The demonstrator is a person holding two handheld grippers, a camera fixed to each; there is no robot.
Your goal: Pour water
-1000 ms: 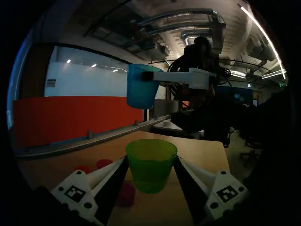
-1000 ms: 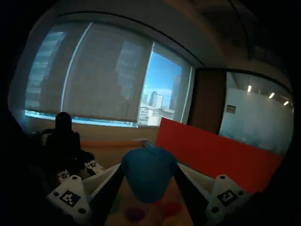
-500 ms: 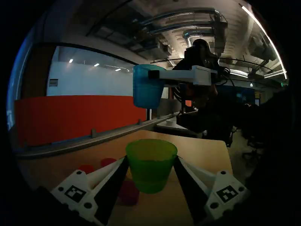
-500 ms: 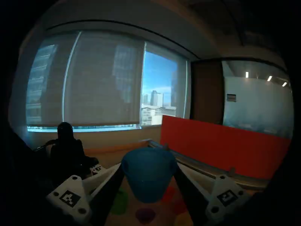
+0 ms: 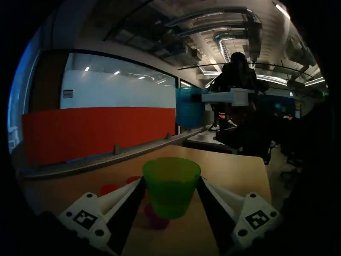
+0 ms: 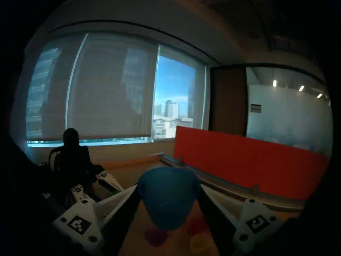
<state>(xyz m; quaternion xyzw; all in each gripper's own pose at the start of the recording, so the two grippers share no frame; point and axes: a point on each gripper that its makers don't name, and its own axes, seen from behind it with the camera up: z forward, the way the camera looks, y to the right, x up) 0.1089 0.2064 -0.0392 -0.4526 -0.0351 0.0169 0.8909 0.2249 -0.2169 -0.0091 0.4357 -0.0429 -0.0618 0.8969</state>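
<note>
The left gripper (image 5: 170,182) is seen clamped on an upright green cup (image 5: 171,194), held low over the wooden table (image 5: 230,166). The right gripper (image 6: 168,190) is likewise pressed on an upright blue cup (image 6: 168,207). From the left gripper view, the blue cup is placed higher, farther off and slightly right of the green rim, well apart. Water cannot be made out in either cup, and the person (image 5: 238,79) is lost in shadow.
</note>
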